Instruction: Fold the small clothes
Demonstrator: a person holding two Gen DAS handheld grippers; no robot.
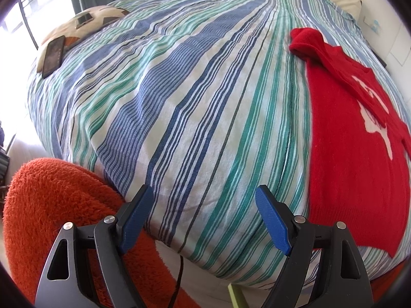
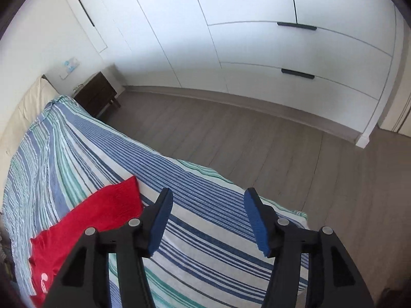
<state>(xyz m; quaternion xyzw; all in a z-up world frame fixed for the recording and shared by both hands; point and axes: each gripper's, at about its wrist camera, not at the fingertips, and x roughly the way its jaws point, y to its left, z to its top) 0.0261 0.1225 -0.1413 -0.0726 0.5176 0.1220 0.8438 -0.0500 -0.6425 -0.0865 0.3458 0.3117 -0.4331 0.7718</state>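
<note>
While both tongs gape empty, the red sweater (image 1: 341, 138) lies lengthwise right of the left gripper (image 1: 205, 218), left of the right gripper (image 2: 208, 220).

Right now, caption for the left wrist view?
Open left gripper above striped bedspread, red knitted sweater lying at right.

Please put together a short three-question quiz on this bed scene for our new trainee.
1. True or false: the left gripper holds the red sweater.
2. What lies on the patterned pillow? A) phone B) book C) cup
3. What pattern has the bedspread?

Key:
1. False; both it and the right gripper are open and empty.
2. A, the phone.
3. Stripes, blue and green.
</note>
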